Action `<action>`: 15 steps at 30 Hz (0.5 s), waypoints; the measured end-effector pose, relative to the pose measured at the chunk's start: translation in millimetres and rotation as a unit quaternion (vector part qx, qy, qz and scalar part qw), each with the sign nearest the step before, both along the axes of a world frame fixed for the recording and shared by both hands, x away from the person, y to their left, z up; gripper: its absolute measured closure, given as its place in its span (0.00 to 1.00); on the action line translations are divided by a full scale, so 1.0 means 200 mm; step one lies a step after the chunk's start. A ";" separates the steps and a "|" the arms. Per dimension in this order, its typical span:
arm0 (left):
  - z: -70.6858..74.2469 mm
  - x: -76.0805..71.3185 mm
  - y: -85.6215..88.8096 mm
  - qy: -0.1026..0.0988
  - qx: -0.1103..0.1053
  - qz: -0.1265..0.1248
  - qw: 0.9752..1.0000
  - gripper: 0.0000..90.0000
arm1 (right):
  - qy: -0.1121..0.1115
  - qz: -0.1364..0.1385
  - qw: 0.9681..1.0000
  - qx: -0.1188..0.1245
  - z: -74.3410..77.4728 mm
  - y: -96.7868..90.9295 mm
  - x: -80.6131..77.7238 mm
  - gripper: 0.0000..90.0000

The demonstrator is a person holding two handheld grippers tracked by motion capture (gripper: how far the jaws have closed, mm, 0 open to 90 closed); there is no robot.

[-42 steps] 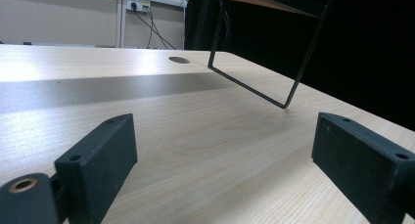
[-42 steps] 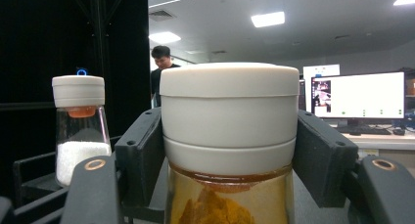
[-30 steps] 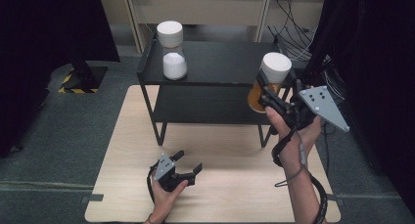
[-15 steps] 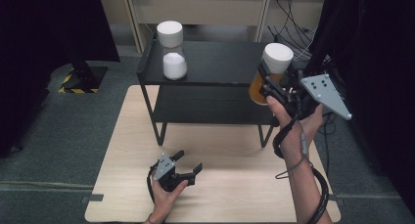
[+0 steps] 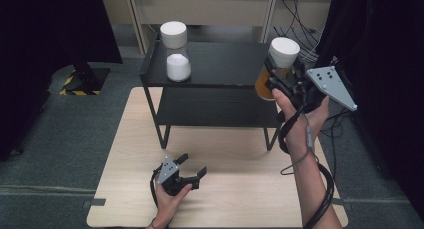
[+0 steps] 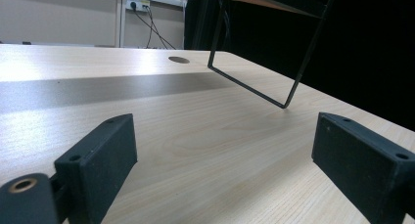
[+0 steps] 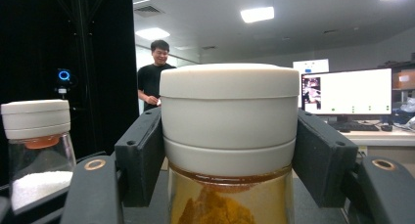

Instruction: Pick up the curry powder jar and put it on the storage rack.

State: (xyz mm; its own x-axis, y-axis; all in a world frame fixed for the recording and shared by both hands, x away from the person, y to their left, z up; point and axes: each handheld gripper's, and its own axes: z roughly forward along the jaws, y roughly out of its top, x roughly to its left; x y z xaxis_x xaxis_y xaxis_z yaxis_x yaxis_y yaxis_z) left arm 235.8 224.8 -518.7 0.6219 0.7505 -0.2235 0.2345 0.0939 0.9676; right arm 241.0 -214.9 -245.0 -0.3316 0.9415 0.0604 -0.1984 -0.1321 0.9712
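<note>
A glass jar of orange-yellow powder with a white lid (image 5: pixel 280 59) (image 7: pixel 230 136) hangs above the right end of the black shelf's top (image 5: pixel 225 64), and my right gripper (image 5: pixel 280 78) (image 7: pixel 230 150) is shut on it just under the lid. A second jar, holding white powder under a white lid (image 5: pixel 176 51) (image 7: pixel 36 150), stands on the left part of the shelf top. My left gripper (image 5: pixel 192 165) (image 6: pixel 222 155) rests low over the wooden table (image 5: pixel 240 179) near its front edge. Its jaws stand open, and only bare wood lies between them.
The black two-level shelf stands on the far half of the table, and its thin leg frame (image 6: pixel 274 72) lies ahead of the left gripper. Dark curtains flank both sides. A person (image 7: pixel 154 70) and a monitor (image 7: pixel 347 92) stand beyond the shelf.
My right gripper has carried the orange-powder jar a little upward and toward the shelf's right end. The left gripper has stayed put.
</note>
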 end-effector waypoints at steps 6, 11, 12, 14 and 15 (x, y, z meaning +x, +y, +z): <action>0.00 0.00 0.00 0.000 0.000 0.000 1.000 0.09 | 0.003 -0.005 1.000 -0.004 0.02 0.01 0.03 0.38; 0.00 0.00 0.00 0.001 0.000 -0.001 1.000 0.09 | 0.006 -0.008 1.000 -0.007 0.04 0.02 0.05 0.38; 0.00 0.00 0.00 0.000 0.000 0.000 1.000 0.09 | 0.007 -0.009 1.000 -0.007 0.04 0.02 0.05 0.38; 0.00 0.00 0.00 0.001 -0.001 0.000 1.000 0.09 | 0.008 -0.009 1.000 -0.008 0.05 0.02 0.06 0.38; 0.00 0.00 0.00 0.000 -0.001 0.000 1.000 0.09 | 0.009 -0.010 1.000 -0.009 0.05 0.02 0.07 0.38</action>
State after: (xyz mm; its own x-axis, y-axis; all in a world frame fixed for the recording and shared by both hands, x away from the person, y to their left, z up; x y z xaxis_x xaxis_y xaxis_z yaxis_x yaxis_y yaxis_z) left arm 236.4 224.9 -518.8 0.6217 0.7500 -0.2257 0.2354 0.0959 0.9672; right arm 255.0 -210.0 -234.5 -0.3121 0.9488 0.0485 -0.1839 -0.1104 0.9767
